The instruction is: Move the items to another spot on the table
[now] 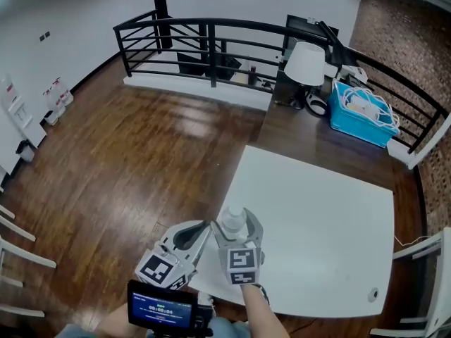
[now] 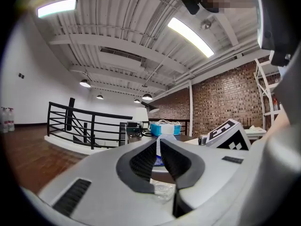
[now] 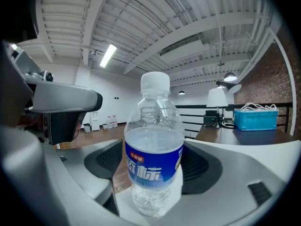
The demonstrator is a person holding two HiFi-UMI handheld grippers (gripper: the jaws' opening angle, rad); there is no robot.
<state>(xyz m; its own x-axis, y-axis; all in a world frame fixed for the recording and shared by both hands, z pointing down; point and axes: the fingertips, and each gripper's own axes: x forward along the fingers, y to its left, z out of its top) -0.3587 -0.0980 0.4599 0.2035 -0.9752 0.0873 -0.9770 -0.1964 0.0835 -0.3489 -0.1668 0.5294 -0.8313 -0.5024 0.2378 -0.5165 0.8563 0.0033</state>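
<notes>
Dark wood floor (image 1: 127,160), white walls, a brick wall (image 1: 402,41) at right, a black railing (image 1: 211,41) along the far edge of the room.

White counter (image 1: 324,224) stands in the middle of the head view. Its top is bare except at the near left corner.

Water bottle (image 1: 233,219): clear plastic, white cap, blue label, partly filled. It stands upright on that near left corner, close to the edge.

Right hand-held gripper (image 1: 236,229): jaws spread wide, one on each side of the bottle. In the right gripper view floor shows between the left pad (image 3: 106,161) and the bottle, so that pad is clear of it. The other pad is partly covered by the bottle, and contact there cannot be judged. The bottle's base sits on the counter.

Left hand-held gripper (image 1: 204,229): just left of the bottle, tips pointing toward it, off the counter's edge over the floor. Jaws are drawn almost together with only a thin slit between the pads, and they pinch nothing. The bottle's cap and label show past the tips in the left gripper view.

Beyond the white counter stands a dark counter (image 1: 303,132). It carries a white lamp shade (image 1: 305,63) and a blue basket (image 1: 363,115) holding white cables.

A small lit screen (image 1: 162,306) sits at the bottom of the head view.
</notes>
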